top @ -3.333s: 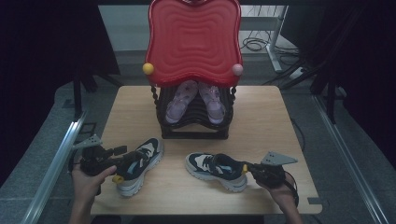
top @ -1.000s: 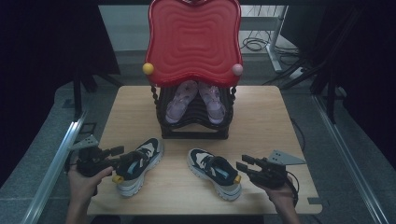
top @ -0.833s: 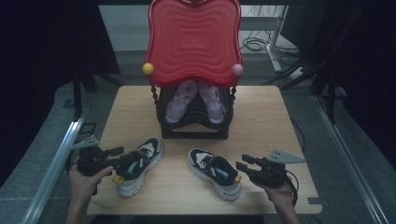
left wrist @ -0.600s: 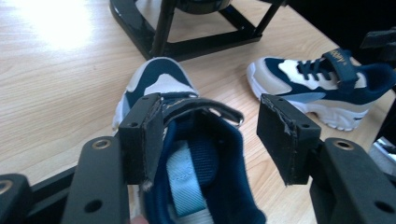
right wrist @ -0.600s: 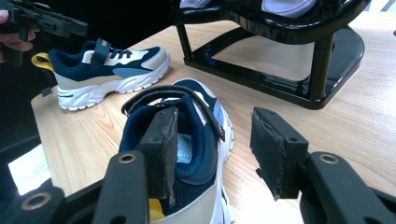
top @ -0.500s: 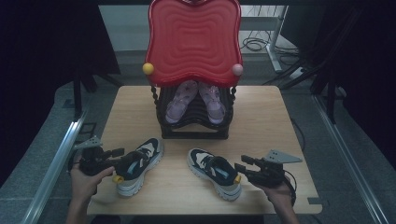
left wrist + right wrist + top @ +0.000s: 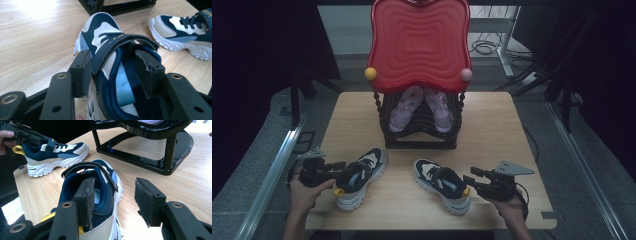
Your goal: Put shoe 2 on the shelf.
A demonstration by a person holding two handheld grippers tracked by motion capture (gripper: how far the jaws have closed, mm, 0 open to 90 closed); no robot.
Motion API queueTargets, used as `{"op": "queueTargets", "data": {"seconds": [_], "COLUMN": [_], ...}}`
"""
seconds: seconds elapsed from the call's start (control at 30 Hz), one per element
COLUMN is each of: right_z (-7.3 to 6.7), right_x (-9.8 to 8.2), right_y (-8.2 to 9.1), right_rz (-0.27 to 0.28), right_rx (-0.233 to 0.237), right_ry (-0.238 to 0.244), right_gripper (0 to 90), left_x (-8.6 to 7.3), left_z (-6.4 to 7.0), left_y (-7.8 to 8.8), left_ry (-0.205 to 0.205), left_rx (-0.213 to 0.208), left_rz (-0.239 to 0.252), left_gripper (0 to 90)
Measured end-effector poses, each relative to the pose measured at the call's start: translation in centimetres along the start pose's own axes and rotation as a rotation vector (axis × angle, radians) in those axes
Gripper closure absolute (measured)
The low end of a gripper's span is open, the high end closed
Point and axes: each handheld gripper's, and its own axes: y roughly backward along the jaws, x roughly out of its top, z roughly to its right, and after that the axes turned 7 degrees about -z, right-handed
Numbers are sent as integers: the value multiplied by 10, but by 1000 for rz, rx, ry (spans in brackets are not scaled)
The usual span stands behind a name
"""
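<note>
A pale wooden table stands in a dark room, with a black shoe rack at its far middle under a red wavy panel; a lilac pair sits on the rack.

Two navy-and-white sneakers lie on the near part of the table, well apart. The left shoe points toward the rack and the right shoe lies angled, toe toward the rack.

The left claw straddles the left shoe's collar wall: one jaw is outside the shoe by the strap, the other inside the opening. Its jaws have just been closing, with the collar and strap between them, yet the left gripper view shows a gap at the inner pad, so it looks open, not yet clamped.

The right claw is at the heel of the right shoe, one jaw down inside the opening and the other out over bare table. Its jaws have just been opening; nothing is pinched.

Risks, as I judge them: the left claw may catch only the loose strap instead of the collar, so the shoe would swing or drop on lifting. The right claw's outer jaw stands well off the shoe; closing from there could shove the heel sideways rather than grip it. A lift by the heel alone would tip the toe down.
</note>
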Motion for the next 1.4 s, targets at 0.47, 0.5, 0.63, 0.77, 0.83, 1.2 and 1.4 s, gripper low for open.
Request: {"op": "queueTargets", "data": {"seconds": [0.47, 0.5, 0.63, 0.77, 0.83, 1.2, 1.4], "right_z": [-2, -2, -5, -13, -15, -4, -5], "right_x": [16, 18, 26, 33, 38, 49, 48], "right_y": [-4, -5, -9, -15, -18, -44, -51], "right_rz": [6, 7, 0, -49, -66, -171, -226], "right_rx": [12, 14, 18, -17, -4, 66, 96], "right_ry": [10, 13, 34, 87, 95, 55, 60], "right_gripper": [507, 506, 507, 518, 521, 524, 526], "left_x": [-2, -2, -3, -3, -3, -3, -3], "left_z": [-4, -5, -5, -5, -5, -5, -5], "left_y": [-15, -15, -15, -15, -15, -15, -15], "left_ry": [-10, -6, -11, -10, -12, -8, -11], "left_rx": [42, 40, 44, 42, 41, 41, 46], "left_rz": [-53, -53, -52, -50, -51, -50, -49], "left_gripper": [617, 624, 650, 660, 661, 659, 660]}}
